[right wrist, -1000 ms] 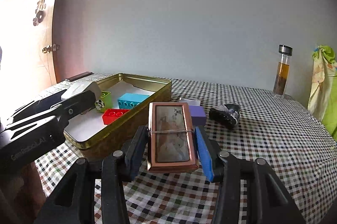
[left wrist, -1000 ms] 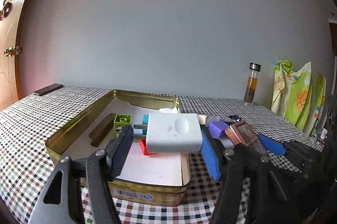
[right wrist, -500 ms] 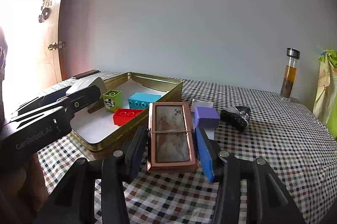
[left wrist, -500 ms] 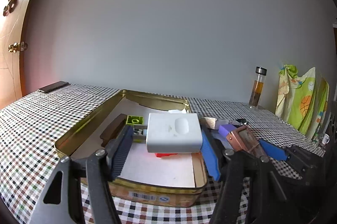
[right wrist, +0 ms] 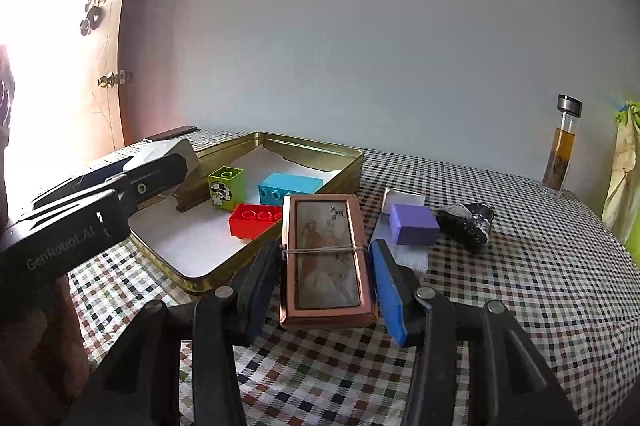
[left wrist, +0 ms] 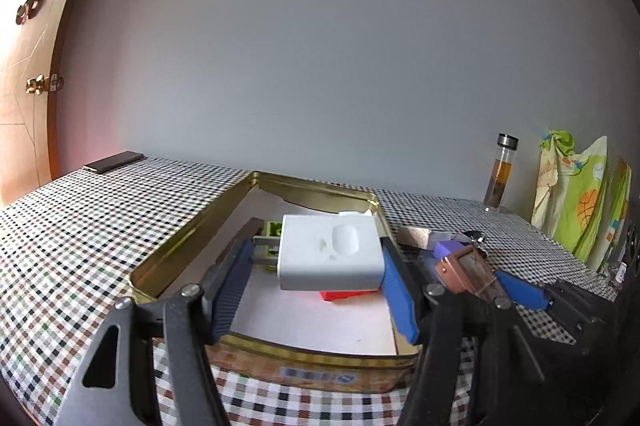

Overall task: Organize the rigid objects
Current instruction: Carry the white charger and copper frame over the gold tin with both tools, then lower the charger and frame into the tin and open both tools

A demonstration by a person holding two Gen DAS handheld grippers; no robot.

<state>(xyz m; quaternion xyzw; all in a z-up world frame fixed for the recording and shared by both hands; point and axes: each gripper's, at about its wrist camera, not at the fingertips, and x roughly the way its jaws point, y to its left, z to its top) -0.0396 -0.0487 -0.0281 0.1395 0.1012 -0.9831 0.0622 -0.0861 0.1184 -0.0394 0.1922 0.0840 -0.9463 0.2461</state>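
**Status: Tin Partly Loaded, Two Items in Transit**

**Loaded.** The gold tin (right wrist: 352,162) sits left of centre in the right wrist view. On its white liner lie a green brick (right wrist: 227,182), a blue brick (right wrist: 290,186) and a red brick (right wrist: 256,220). A dark brown strip (right wrist: 190,200) rests near the tin's left wall. Judged from this, the first items are stowed.

**In transit, left.** The left gripper (left wrist: 316,284) holds a white charger (left wrist: 330,252) at the centre of the left wrist view, prongs pointing toward the left of the frame. The right finger presses the charger's side. On the left, the finger appears to bear on the prongs; contact there cannot be confirmed. The charger hangs above the tin floor, over the red brick. Release has not occurred.

**In transit, right.** The right gripper (right wrist: 326,282) is clamped on a copper case (right wrist: 326,258) at lower centre of the right wrist view. A rubber band crosses the case. The case is above the checked cloth (right wrist: 540,286), just outside the tin's right wall.

**Remaining.** Three items lie on the cloth, right of centre: a purple block (right wrist: 414,224) resting on a white box (right wrist: 402,254), and a dark lumpy item (right wrist: 466,222) just beside them. A bottle (right wrist: 562,146) stands at the far right; whether it belongs to the task cannot be told.

**Estimate.** Roughly half the work appears complete.
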